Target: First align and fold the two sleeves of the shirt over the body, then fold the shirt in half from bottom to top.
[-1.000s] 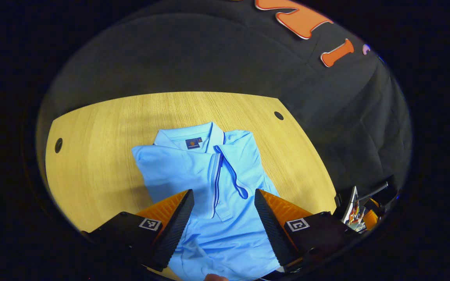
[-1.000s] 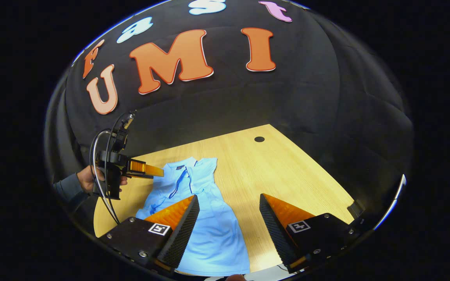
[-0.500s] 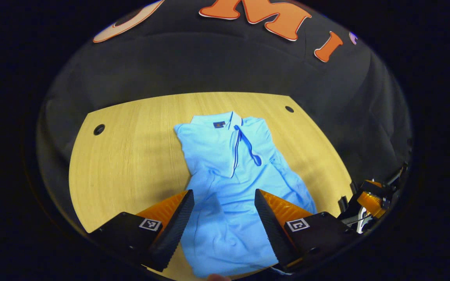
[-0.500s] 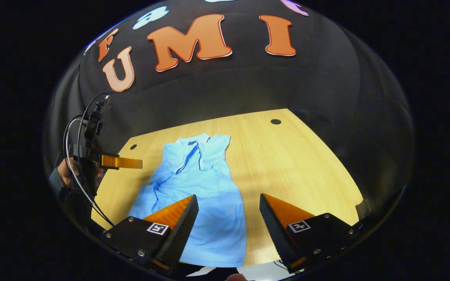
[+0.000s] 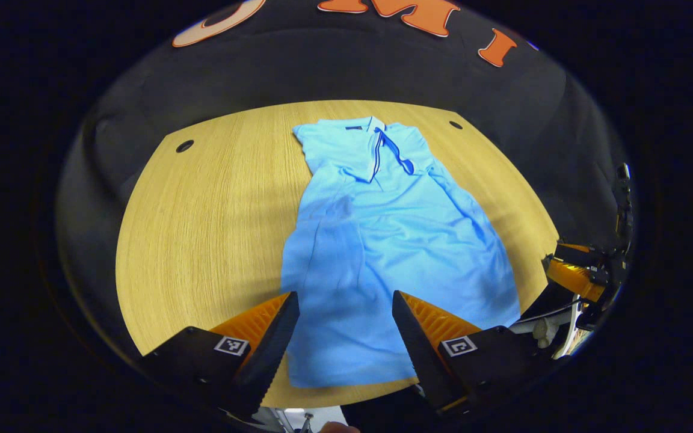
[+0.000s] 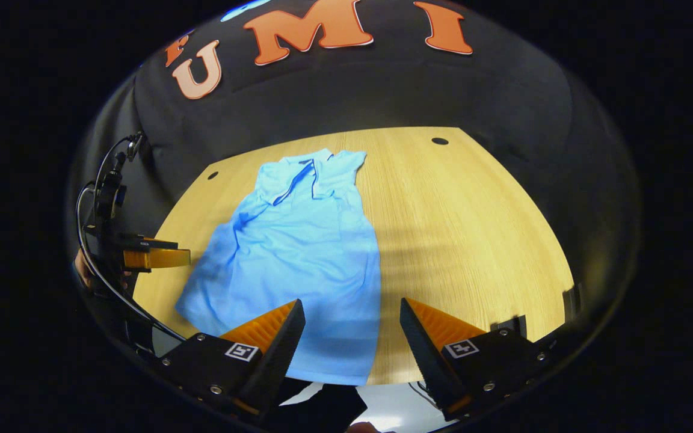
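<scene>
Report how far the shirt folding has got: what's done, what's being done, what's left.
Done: both sleeves look folded in over the body, so the shirt lies as a narrow strip, collar at the far end of the table.
In hand: nothing is gripped. The left gripper and right gripper are both open near the hem.
Left: grip the hem and fold it up to the collar.

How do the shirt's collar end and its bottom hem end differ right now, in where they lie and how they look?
The collar end lies at the far side of the table, while the bottom hem lies at the near edge, by the open left gripper. The collar end is narrow with a dark-striped placket; the hem end is wide and plain. Both lie flat, and neither is gripped.
</scene>
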The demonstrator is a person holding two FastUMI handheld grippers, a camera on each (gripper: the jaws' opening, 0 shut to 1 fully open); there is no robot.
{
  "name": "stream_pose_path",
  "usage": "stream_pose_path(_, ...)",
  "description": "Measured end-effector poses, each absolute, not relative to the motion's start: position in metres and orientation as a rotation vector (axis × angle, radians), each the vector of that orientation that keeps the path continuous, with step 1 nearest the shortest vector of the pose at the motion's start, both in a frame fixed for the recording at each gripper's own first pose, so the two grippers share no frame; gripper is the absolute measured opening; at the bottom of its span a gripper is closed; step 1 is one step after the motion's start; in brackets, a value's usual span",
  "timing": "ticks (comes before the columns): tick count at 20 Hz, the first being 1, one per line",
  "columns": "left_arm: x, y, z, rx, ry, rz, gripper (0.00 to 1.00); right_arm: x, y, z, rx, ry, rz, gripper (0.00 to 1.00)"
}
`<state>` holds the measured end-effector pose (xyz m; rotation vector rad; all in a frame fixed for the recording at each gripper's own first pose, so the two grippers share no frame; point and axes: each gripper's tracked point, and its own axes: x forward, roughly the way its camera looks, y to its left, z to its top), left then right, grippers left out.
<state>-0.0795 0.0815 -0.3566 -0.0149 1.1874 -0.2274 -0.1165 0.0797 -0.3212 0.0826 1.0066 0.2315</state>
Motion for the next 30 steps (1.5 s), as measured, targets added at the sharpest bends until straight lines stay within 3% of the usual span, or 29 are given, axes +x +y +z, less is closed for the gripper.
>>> stream_pose_path(13,-0.169,0.108,-0.407,0.003,1.265,-0.136,1.00,-0.184,0.083,-0.381,0.023,1.161,0.277,0.96)
stream_pose_path(19,-0.171,0.115,-0.423,0.114,1.182,-0.183,1.00,-0.197,0.085,-0.396,-0.025,1.184,0.283,0.96)
stream_pose_path(25,-0.162,0.124,-0.427,0.079,1.154,-0.134,1.00,-0.200,0.086,-0.405,-0.031,1.188,0.282,0.96)
stream_pose_path(26,-0.163,0.123,-0.428,0.083,1.155,-0.132,1.00,-0.201,0.085,-0.405,-0.036,1.184,0.278,1.00)
stream_pose_path(28,-0.160,0.119,-0.429,0.078,1.151,-0.127,1.00,-0.198,0.084,-0.407,-0.067,1.162,0.266,0.94)
stream_pose_path(29,-0.160,0.115,-0.428,0.075,1.150,-0.121,0.99,-0.197,0.082,-0.408,-0.100,1.156,0.265,0.92)
stream_pose_path(30,-0.160,0.109,-0.428,0.076,1.152,-0.117,0.83,-0.197,0.085,-0.408,-0.115,1.149,0.279,0.83)
